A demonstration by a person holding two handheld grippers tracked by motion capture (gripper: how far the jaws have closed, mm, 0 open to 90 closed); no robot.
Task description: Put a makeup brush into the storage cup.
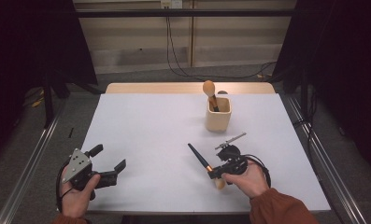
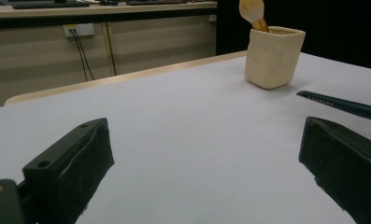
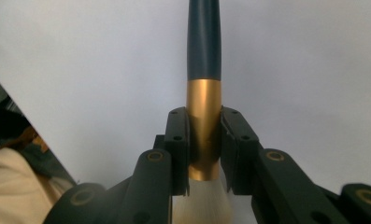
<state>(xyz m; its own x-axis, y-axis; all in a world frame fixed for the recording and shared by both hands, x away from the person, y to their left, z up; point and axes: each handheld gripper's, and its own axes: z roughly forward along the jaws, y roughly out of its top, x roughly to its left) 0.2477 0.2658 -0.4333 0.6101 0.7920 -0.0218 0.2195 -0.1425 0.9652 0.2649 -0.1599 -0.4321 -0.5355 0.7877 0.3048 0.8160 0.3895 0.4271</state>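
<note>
At five o'clock on the white table (image 1: 150, 140), the right gripper (image 3: 204, 140) squeezed a dark-handled, gold-banded makeup brush (image 3: 204, 93). The left gripper (image 2: 206, 158) gaped empty. The smooth band might slip, dropping it short of the cream square cup (image 1: 218, 119).

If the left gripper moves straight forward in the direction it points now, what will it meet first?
Probably nothing on the table: the left gripper faces bare white table. The cream cup and the dark brush handle lie right of that line, though depth is uncertain.

Black grippers (image 1: 109, 169); grey three-cornered plate (image 1: 75, 164); brass-ringed screws; rust-orange sleeves (image 1: 279, 205).
</note>
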